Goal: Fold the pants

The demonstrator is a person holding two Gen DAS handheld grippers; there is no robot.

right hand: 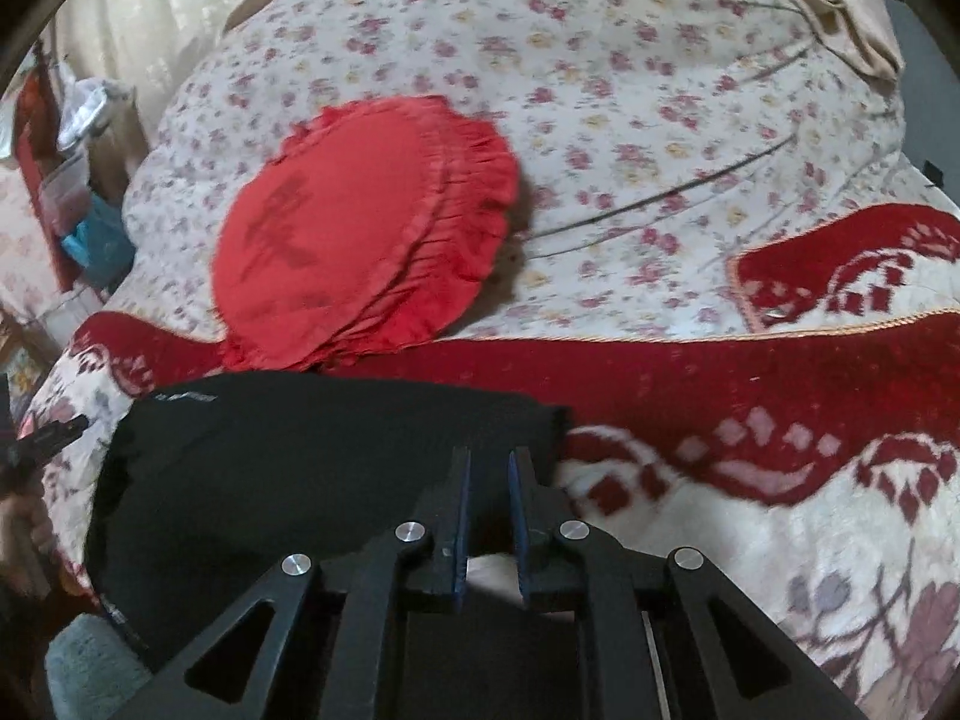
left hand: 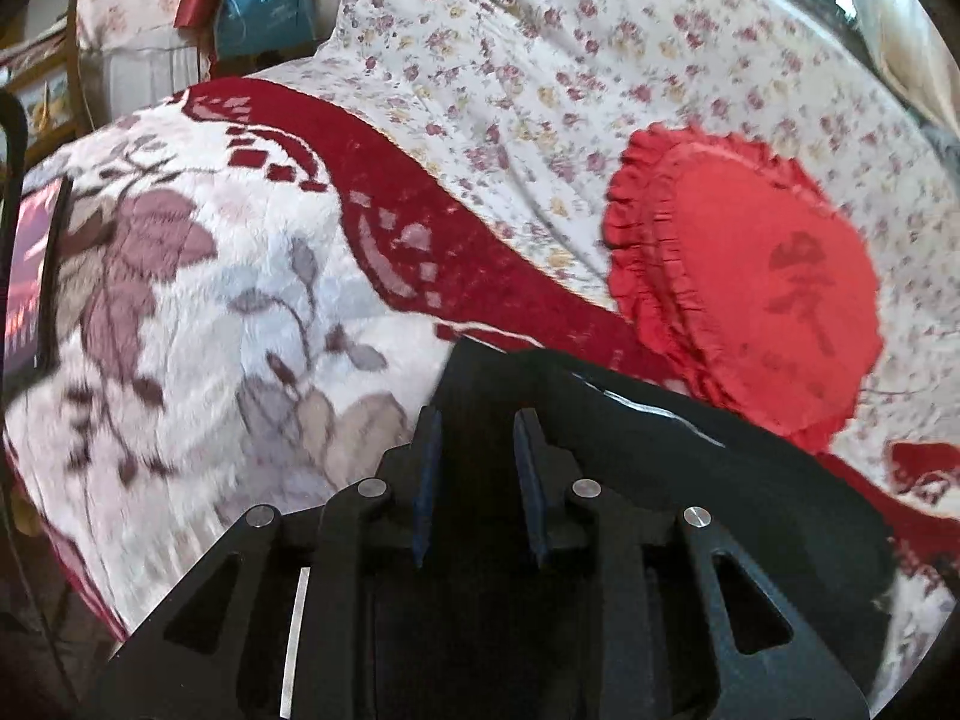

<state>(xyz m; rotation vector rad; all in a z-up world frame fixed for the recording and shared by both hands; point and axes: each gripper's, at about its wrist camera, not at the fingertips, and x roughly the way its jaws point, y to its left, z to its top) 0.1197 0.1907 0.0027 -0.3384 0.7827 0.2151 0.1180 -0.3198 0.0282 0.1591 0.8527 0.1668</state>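
The black pants (left hand: 630, 438) lie in a folded bundle on the fluffy flowered blanket (left hand: 198, 324) at the bed's near side. My left gripper (left hand: 477, 426) sits over the bundle's left corner. Its blue-padded fingers (left hand: 427, 456) stand apart, with a clear gap and only flat black cloth showing behind it. In the right wrist view the pants (right hand: 288, 480) fill the lower left. My right gripper (right hand: 489, 462) is at their right edge, its jaws a narrow slot apart. Cloth shows at the tips and pale blanket (right hand: 780, 540) lower down, and the pads do not pinch either.
A round red frilled cushion (left hand: 750, 282) (right hand: 360, 228) lies just beyond the pants on the small-flowered sheet (left hand: 540, 60) (right hand: 660, 90). A blue gift bag (left hand: 264, 6) and clutter stand past the bed's far left. A beige curtain (right hand: 840, 18) hangs at the back right.
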